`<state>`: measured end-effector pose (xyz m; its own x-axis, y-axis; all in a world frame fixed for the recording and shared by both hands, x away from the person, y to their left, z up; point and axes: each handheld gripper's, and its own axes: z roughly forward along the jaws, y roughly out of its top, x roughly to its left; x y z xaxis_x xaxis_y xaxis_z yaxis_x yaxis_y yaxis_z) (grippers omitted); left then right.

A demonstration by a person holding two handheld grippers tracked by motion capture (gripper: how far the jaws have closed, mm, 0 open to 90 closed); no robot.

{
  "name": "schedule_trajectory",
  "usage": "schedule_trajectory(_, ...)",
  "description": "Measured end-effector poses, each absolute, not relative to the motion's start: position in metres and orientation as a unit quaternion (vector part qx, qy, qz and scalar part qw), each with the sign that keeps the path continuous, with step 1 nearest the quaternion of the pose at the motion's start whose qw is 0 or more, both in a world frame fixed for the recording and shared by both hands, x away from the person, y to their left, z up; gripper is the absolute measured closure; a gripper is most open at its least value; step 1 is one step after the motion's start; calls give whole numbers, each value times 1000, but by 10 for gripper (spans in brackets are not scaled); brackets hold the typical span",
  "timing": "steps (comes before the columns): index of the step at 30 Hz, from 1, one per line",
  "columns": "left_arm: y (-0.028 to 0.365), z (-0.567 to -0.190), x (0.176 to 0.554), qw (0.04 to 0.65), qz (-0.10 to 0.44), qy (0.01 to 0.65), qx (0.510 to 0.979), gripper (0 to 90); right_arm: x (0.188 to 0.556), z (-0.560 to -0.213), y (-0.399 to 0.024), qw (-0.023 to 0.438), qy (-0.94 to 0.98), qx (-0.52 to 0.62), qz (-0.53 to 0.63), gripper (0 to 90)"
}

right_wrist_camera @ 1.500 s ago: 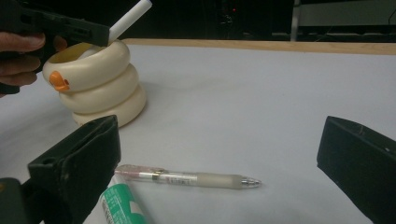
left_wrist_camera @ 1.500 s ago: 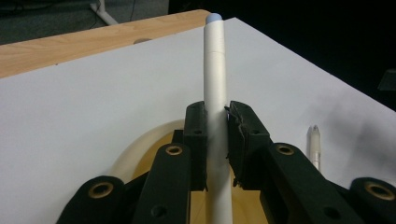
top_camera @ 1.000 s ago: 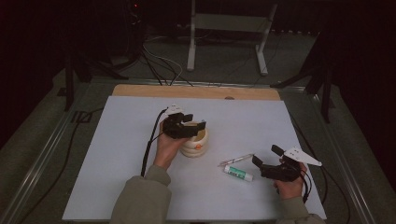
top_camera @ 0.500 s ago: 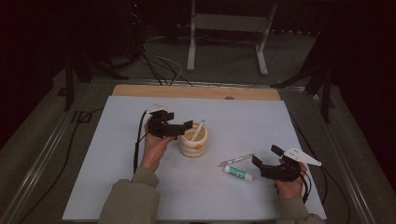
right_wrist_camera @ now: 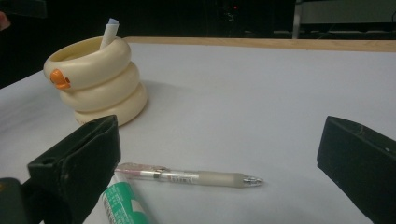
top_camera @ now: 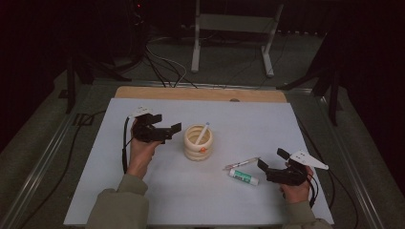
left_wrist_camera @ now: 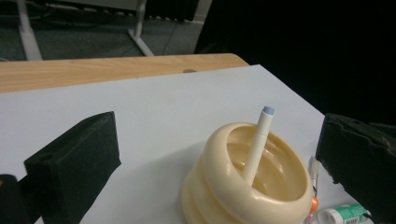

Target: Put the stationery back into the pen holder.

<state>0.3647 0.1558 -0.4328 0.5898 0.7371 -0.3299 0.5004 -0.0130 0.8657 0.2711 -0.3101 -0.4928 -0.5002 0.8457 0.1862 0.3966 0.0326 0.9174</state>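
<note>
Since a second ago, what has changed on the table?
The left gripper has let go of the white pen, its jaws just opening, and drawn back left of the cream cup. The pen stands in the cup. The right gripper has not moved.

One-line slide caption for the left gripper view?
Open left claw facing a cream ringed plastic pen cup holding one white marker.

Cream holder [top_camera: 198,143], white pen [top_camera: 202,133], green-white tube [top_camera: 243,177].

A dim lab or recording room: a white table [top_camera: 143,200] with a metal frame, loose cables [top_camera: 162,62] on the floor (carpeted, grey-green), a stand [top_camera: 234,33] behind.
</note>
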Motion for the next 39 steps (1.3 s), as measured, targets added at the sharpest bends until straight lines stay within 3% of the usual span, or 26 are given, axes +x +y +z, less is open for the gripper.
schedule_trajectory(23, 230, -454, 299, 554, 147, 461, 678, 2, 271, -493, -311, 210, 686, 453, 529, 0)
schedule_trajectory(39, 248, -485, 253, 546, 173, 468, 673, 2, 272, -493, -314, 209, 681, 458, 532, 0)
